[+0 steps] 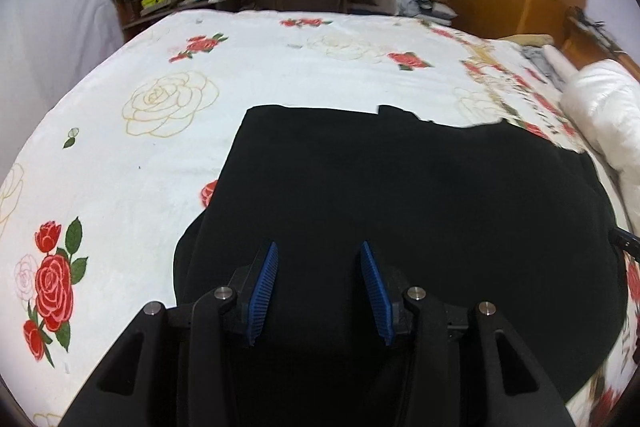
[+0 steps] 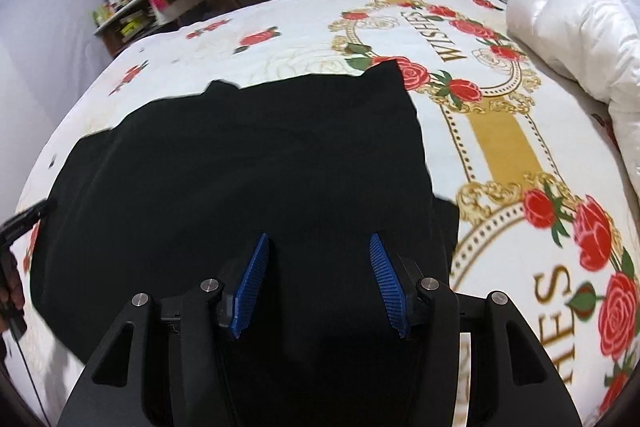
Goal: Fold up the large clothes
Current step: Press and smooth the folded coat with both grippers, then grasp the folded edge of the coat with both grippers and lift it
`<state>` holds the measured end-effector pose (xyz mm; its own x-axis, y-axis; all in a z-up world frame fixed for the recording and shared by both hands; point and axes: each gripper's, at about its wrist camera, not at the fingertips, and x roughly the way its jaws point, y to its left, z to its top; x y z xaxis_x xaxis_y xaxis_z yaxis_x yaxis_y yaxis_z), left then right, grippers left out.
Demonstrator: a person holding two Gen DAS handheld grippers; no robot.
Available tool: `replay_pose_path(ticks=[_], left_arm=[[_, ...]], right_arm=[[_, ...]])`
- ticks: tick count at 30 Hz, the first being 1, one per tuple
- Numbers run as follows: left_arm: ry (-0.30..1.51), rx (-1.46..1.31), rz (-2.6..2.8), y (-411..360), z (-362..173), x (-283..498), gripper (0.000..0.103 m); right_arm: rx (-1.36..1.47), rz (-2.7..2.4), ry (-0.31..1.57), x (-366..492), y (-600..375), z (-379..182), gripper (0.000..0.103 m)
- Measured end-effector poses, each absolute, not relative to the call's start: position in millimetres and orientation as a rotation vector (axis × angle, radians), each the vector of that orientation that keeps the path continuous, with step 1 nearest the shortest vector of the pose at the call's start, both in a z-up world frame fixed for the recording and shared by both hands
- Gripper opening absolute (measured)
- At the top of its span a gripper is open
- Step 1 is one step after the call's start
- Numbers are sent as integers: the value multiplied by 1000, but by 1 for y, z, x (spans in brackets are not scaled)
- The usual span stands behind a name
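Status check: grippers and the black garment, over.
Left gripper open, empty, over the black garment. Right gripper open, empty, over it too. Garment flat on the bedspread. White duvet off to the right, not touching.

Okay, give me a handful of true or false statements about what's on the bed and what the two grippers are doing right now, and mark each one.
1. Both grippers are open with nothing between the fingers. True: left gripper, right gripper.
2. The garment is red. False: the black garment is plain black.
3. The garment lies on a rose-printed bedspread. True.
4. A white puffy duvet sits on top of the garment. False: it lies apart from it, at the bed's right side.
5. The right gripper clamps a sleeve. False: it is open above the cloth.
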<state>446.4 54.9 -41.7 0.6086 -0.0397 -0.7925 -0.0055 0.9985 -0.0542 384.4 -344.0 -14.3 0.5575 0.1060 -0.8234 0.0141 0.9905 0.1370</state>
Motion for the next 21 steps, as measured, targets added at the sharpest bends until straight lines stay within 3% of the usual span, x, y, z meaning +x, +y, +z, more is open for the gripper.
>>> replay_pose_path(ticks=[6,11,16,21], left_arm=[[816,-81,-221,-9,-10,448,44],[859,-42,-299,-69,-23,479,44],[970,-59,-216,-65,-69,510,46],[982,-60,-157,-51,-72,524,46]], right_arm=[[127,166,906,395,-306,11,53],[35,214,964,417,-265,-15,53],[71,98,974,437,-301,-31,52],[91,17,992,451,-334,-37,52]])
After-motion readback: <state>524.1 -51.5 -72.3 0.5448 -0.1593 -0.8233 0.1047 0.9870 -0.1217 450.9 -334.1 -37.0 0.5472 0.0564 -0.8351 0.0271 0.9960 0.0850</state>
